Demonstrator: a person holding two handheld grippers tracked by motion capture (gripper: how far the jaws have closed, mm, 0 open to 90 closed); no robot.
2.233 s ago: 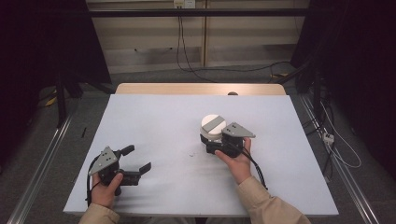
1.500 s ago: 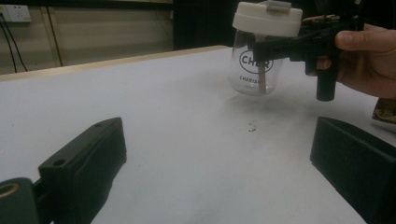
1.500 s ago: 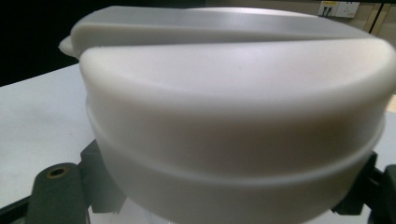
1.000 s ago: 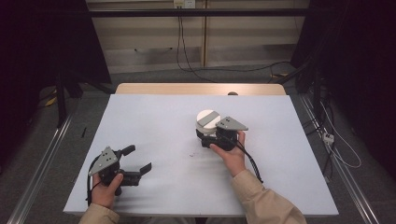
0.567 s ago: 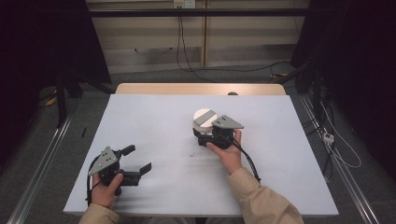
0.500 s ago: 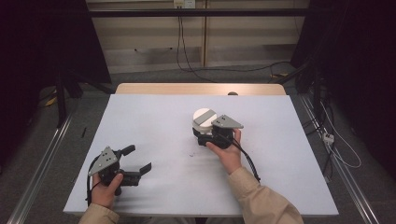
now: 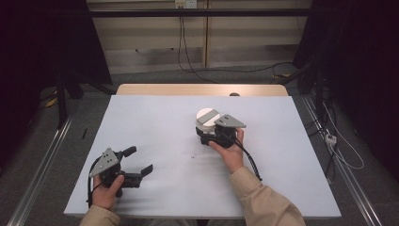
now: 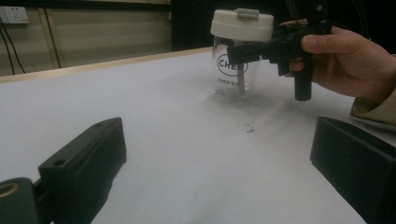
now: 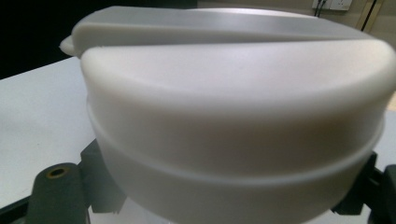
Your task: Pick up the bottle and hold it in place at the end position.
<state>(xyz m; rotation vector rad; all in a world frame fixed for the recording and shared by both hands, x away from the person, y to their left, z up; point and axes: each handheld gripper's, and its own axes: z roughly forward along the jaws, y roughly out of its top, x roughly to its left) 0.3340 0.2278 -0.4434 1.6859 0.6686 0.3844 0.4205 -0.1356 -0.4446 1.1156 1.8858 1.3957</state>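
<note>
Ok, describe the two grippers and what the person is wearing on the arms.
Both grippers are black, pistol-shaped tools with two blocky black jaws. The left gripper and right gripper each carry a grey three-cornered plate on top and trail a black cable back along the forearm. A round hole shows in a left jaw and in a right jaw. Both forearms wear tan long sleeves.

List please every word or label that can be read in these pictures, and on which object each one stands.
"CHE": large letters inside an oval on the clear jar; the rest is hidden behind the right claw.
"CHERISH": small line under the oval on the same jar, blurred, so this reading is uncertain.
White lid: no text on it.
</note>
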